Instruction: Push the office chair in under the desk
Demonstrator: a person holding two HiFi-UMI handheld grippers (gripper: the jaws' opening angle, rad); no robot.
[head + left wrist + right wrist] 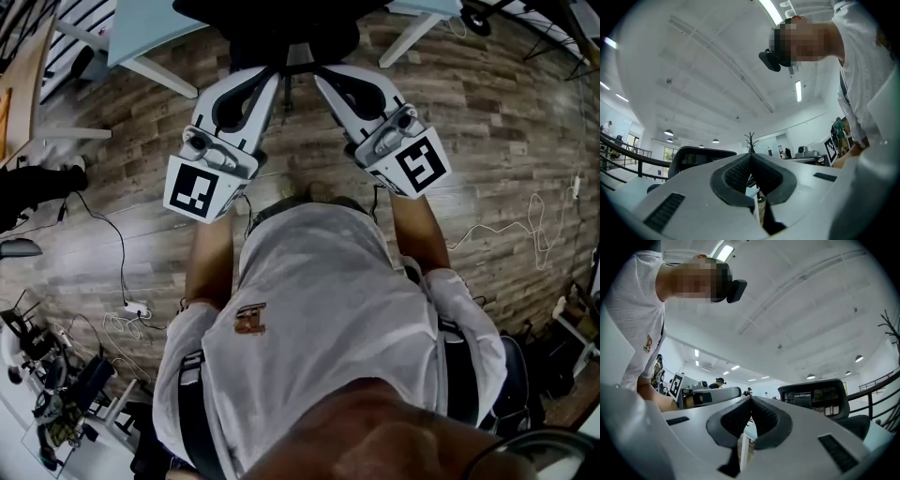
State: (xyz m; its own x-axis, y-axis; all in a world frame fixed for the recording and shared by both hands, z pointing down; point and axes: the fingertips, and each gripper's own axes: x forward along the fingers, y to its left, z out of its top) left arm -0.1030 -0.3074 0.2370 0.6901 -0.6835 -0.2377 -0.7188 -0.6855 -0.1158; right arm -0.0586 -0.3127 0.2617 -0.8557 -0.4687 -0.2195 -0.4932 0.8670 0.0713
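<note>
Person's white shirt [319, 300] fills the foreground. Left gripper [265, 82] and right gripper [328, 80], both pressed together and empty, point at the office chair [281, 28] just ahead. Pushing evenly keeps it straight toward the desk [141, 33].

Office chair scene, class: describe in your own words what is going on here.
A person stands behind the black office chair, holding a left gripper and a right gripper, both shut and empty, tips aimed at its back. The chair sits by the pale blue desk; contact cannot be told.
</note>
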